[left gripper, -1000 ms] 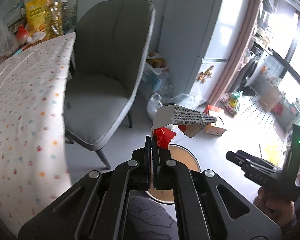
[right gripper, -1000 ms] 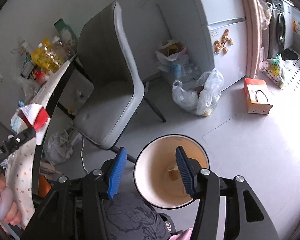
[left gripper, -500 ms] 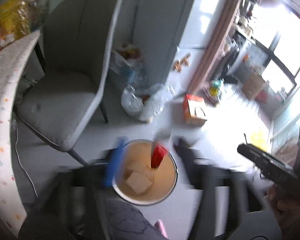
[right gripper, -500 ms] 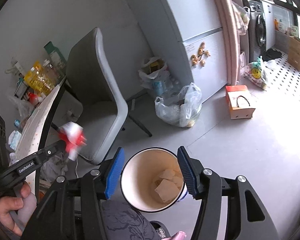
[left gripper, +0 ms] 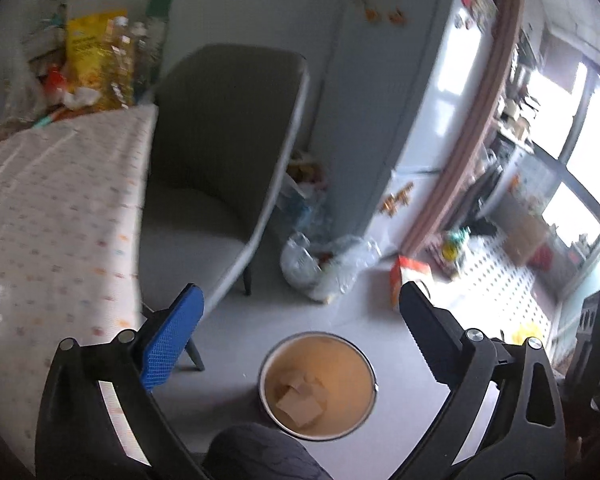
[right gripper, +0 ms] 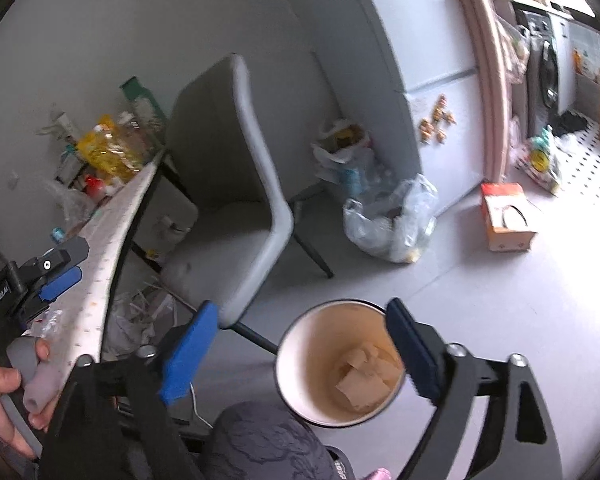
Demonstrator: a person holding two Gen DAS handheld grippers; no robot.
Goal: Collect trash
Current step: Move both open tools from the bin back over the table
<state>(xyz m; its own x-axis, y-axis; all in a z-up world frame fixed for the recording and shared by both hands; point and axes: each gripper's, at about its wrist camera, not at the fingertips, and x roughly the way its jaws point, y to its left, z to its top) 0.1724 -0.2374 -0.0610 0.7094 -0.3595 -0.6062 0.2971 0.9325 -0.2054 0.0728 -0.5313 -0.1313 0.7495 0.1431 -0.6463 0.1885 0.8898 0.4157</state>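
A round bin point(left gripper: 342, 354) with a cream inside stands on the grey floor below both grippers, with pale paper scraps point(left gripper: 300, 400) at its bottom. My left gripper point(left gripper: 300, 300) hangs above it. Its jaws are opening wide, with nothing between them. The right wrist view shows the same bin point(right gripper: 320, 344) and scraps point(right gripper: 360, 380) under my right gripper point(right gripper: 302, 308), whose jaws are also opening and hold nothing. In that view the left gripper point(right gripper: 56, 272) shows at the far left, by the table edge, in a person's hand. No red and white wrapper is visible.
A grey chair point(left gripper: 220, 152) stands beside a table with a dotted cloth point(left gripper: 60, 200). Clear plastic bags of rubbish point(left gripper: 324, 264) and an orange box point(left gripper: 408, 276) lie on the floor by a fridge point(left gripper: 400, 100). The person's dark-clad knee point(left gripper: 260, 456) is just before the bin.
The left gripper was shut on a red and white wrapper; it swung over the bin and opened, and the wrapper is gone from its jaws. The right jaws have spread wider.
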